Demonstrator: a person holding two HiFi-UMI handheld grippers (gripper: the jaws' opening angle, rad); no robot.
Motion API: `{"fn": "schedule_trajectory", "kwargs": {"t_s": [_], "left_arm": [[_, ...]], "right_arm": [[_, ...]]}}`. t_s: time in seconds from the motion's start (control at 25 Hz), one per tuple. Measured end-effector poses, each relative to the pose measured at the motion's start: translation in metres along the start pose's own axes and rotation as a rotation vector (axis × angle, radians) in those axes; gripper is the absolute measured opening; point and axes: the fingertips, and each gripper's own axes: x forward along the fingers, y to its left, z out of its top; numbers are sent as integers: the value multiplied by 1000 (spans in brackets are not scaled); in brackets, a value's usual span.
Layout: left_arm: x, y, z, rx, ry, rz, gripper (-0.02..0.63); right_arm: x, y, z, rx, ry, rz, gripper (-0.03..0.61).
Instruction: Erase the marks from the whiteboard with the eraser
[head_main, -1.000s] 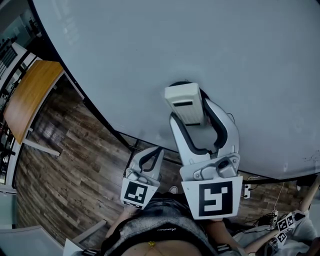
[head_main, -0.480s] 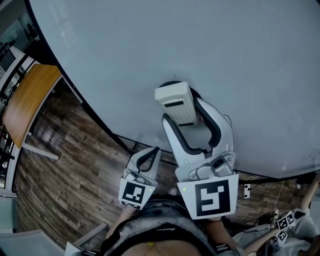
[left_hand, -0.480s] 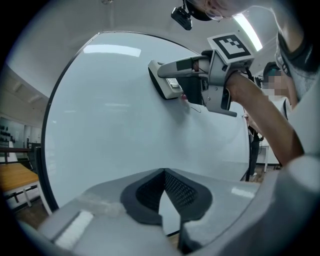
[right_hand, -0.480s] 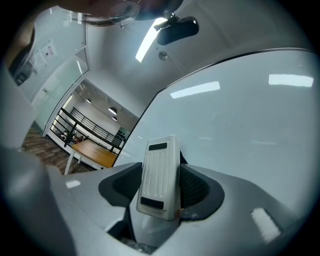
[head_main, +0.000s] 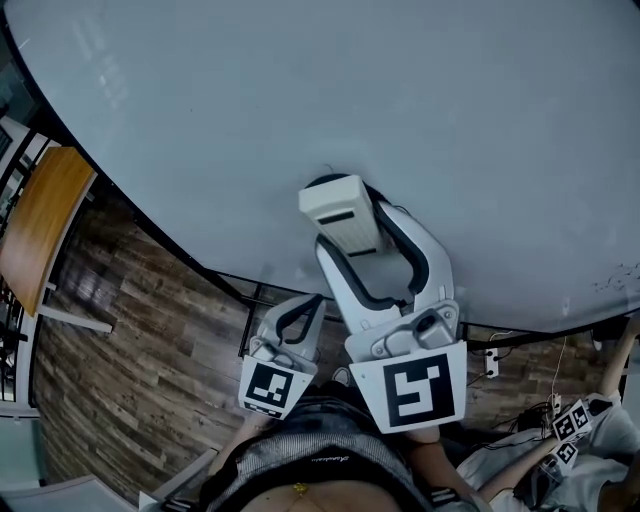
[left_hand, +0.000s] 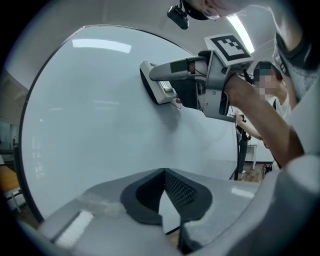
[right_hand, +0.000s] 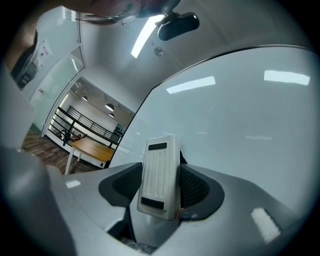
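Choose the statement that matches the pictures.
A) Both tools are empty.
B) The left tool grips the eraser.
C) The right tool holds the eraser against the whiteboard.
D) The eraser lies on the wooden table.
C: the right tool is shut on the eraser, which sits flat against the whiteboard; the left tool is shut on nothing.

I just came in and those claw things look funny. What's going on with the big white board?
A person holds a two-jaw gripper in each hand in front of a whiteboard. The right gripper is shut on the eraser and holds its flat side against the board. The left gripper is shut with nothing in it, lower down near the board's bottom edge. The board around the eraser looks clean; a few faint specks show far to the right.
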Motion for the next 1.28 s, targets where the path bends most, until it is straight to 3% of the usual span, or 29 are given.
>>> {"fn": "schedule_trajectory", "kwargs": {"t_s": [0.2, 0.44, 0.8, 1.08, 1.2, 1.28], "left_arm": [[1, -2, 2, 47, 6, -24, 0], [5, -22, 0, -51, 12, -13, 0], [2, -33, 1, -20, 3, -19, 0], [-6, -30, -8, -34, 28, -7, 0], [-9, -27, -9, 16, 34, -17, 0], [-11, -25, -9, -22, 33, -6, 0]], "right_arm": [[-3, -3, -8, -5, 24, -11, 241], [-24, -17, -28, 15, 64, -24, 241], [-31, -11, -61, 8, 108, -75, 239], [-20, 25, -107, -27, 208, -19, 239], [-16, 31, -113, -58, 207, -13, 239], [-17, 30, -110, -59, 210, -8, 239]]}}
